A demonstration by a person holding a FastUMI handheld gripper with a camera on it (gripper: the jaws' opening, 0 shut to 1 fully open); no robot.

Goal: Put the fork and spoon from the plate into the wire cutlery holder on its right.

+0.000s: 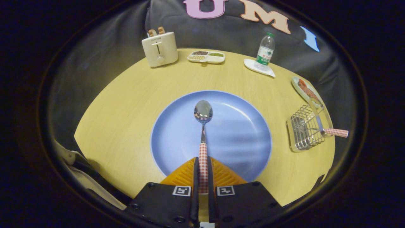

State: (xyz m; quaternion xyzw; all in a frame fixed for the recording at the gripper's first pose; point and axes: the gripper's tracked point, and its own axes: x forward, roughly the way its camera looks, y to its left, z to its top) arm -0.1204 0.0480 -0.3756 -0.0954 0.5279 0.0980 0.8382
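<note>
The gripper (202, 164) has its fingers (195, 172) pressed together on the checked handle of the spoon (203, 126), one finger on each side of it. The spoon points straight ahead of the fingers, its shiny bowl facing up over the middle of the blue plate (240, 136). Whether the spoon rests on the plate or is lifted just above it cannot be told.

The plate lies on the yellow bench (126, 107), just ahead of the fingers and partly under them.

To the right of the plate, well apart from it, stands the wire holder (303, 133). The fork (319, 118) is already in it, leaning at a slant, with its checked handle sticking out over the holder's right rim.

Beyond the holder, near the bench's right edge, sits a small dish (303, 90) with reddish food on it.

At the far side of the bench, a cream toaster (159, 49) stands to the left with two slices poking out of its top. Beside it on the right lies a divided tray (206, 57) holding grains in separate compartments. Further right, a clear bottle (265, 52) with a green cap stands upright on a white coaster (253, 66).
</note>
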